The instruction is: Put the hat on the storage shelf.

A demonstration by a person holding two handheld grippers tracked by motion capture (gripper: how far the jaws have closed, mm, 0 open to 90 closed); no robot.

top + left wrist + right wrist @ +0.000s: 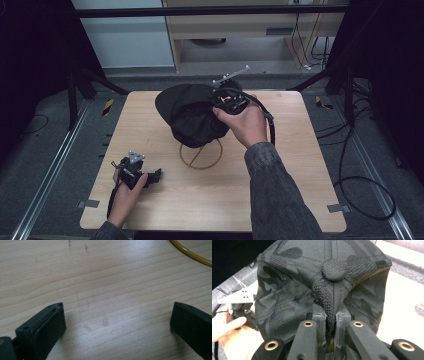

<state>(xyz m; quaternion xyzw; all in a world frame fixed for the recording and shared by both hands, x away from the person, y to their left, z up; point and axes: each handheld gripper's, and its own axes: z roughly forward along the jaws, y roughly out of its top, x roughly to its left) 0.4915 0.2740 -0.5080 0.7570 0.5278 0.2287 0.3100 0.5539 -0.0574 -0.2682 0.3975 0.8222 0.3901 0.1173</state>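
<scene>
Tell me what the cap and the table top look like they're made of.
Cap: black woven and mesh fabric, matte, faint camouflage print, stitched seams. Table top: pale wood or wood-look laminate, smooth, slight sheen; grain lines run across it.

The cap [329, 287] was black cloth, matt, with a tone-on-tone camouflage print; some panels were coarse knitted mesh, and the top button was cloth-covered. The table [105, 285] was pale wood-grain, smooth, with a slight sheen and faint scuffs. The ring stand [201, 155] looked like glossy yellow wire. The gripper jaws appeared matt black plastic.
</scene>
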